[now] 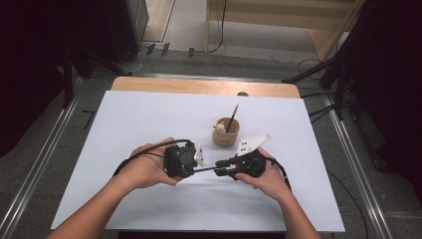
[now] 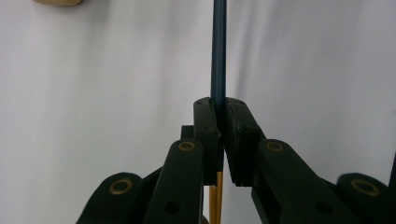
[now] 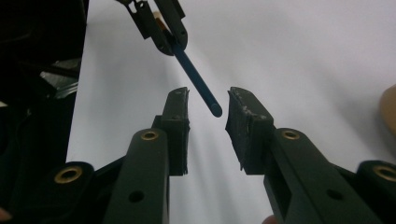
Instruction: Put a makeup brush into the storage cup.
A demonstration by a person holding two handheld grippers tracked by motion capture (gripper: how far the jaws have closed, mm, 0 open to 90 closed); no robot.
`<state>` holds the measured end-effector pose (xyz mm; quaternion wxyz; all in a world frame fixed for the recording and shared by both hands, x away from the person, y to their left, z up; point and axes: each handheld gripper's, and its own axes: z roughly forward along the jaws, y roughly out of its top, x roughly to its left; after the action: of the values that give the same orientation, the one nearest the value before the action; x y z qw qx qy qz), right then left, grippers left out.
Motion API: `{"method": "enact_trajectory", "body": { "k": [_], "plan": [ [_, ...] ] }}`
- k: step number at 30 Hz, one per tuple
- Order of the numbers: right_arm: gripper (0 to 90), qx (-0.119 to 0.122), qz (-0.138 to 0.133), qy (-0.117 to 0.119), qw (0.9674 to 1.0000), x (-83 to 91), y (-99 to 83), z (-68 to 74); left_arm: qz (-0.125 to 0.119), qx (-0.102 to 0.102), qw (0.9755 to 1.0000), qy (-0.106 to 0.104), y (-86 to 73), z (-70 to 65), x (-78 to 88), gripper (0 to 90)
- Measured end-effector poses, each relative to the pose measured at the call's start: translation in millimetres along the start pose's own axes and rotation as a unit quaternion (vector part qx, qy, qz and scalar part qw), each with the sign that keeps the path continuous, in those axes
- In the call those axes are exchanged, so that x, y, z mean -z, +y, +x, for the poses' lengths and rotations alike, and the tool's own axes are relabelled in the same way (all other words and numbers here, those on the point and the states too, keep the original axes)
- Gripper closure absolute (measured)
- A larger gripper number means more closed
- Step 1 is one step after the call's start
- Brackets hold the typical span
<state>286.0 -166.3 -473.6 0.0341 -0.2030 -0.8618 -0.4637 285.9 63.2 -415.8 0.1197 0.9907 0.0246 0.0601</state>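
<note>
While left tongs (image 2: 219,109) clamp blue pen (image 2: 218,51) | right tongs (image 3: 208,105) apart | no legible writing

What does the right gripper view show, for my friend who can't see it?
A thin blue stick pokes its rounded tip into the gap between the right gripper's two open black jaws, touching neither. The left gripper, farther off, is clamped on the stick's other end. Behind them lies a plain white table.

From my feed, the white counter (image 1: 149,124) is evenly and brightly lit from above while the room's edges sink into near black. Both claw views are soft, with faint grey shadows on the counter.
</note>
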Motion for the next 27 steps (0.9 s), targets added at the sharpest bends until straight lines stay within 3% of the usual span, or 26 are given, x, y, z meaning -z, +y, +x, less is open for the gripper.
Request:
{"method": "enact_trajectory", "body": {
  "k": [9, 16, 27],
  "plan": [
    [75.0, -0.006, 0.036, 0.024, 0.9990, -7.4, -0.7, 0.3, 0.002, -0.021, 0.9998, 0.001, 1.7, -5.1, -2.4, 85.3],
    [76.8, -0.020, 0.043, 0.049, 0.9977, -12.8, -0.3, -0.6, 0.008, -0.040, 0.9992, 0.003, 3.4, -9.2, -6.5, 85.3],
    [81.4, -0.044, 0.059, 0.067, 0.9950, -17.7, -0.5, -2.0, 0.008, -0.054, 0.9985, 0.005, 6.2, -13.4, -9.7, 85.3]
  ]
}}
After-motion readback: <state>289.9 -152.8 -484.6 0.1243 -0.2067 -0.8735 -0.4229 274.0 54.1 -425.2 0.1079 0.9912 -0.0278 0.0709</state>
